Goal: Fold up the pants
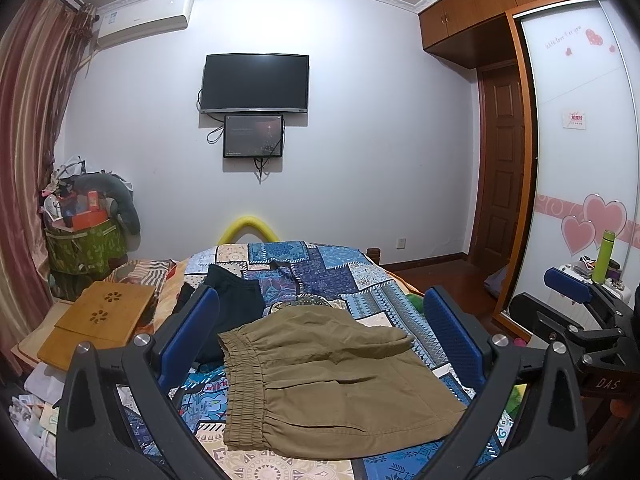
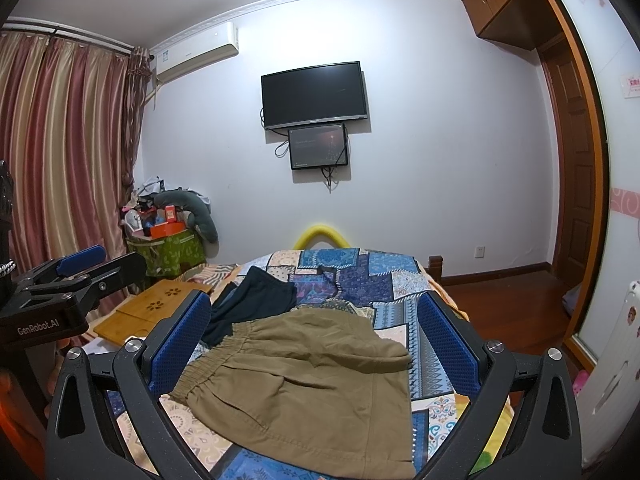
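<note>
On the patchwork blue-patterned bedspread lies one pair of olive-brown cotton pants with an elasticated waistband, folded into a compact stack; the waistband faces left and a folded-over edge runs across the top. One dark navy garment lies just behind it, touching its upper left corner in both views. Two grippers are present. The left gripper hangs above the pants with both blue-padded fingers spread wide, released and grasping nothing. The right gripper hangs likewise, fingers spread apart either side of the pants, released. One perforated bamboo lap board rests left of the bed. Two dark screens are mounted on the wall: one large television and one smaller monitor directly below it. One white air conditioner sits near the ceiling.
</note>
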A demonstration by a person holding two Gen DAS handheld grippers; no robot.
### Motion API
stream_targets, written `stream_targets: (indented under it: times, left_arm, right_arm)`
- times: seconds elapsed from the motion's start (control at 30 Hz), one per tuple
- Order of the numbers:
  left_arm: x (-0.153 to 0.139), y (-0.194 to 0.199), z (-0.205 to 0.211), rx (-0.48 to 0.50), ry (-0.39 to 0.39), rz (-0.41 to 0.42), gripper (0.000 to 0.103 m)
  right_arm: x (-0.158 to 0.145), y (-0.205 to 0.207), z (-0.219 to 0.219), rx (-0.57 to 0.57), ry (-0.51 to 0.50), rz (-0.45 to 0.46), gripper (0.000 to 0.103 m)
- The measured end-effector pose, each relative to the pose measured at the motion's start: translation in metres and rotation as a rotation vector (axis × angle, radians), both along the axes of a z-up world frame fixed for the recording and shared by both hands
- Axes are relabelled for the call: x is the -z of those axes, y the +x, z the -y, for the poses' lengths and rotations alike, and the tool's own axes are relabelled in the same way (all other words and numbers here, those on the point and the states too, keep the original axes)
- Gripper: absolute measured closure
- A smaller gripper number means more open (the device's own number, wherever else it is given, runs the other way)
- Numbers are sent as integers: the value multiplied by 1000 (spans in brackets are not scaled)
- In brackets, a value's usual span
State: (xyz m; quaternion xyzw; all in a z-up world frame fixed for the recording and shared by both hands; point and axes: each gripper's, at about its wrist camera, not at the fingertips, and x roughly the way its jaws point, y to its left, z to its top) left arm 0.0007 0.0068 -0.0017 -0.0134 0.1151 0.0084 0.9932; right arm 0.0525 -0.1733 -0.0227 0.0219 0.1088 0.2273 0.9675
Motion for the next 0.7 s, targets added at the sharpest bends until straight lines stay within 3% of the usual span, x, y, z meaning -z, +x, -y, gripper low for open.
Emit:
stream_targets:
  times: [0.7]
  left_arm:
    - [2, 1, 0, 1, 1, -5, 0]
  right_arm:
    - [0, 3, 1, 2, 3, -9, 1]
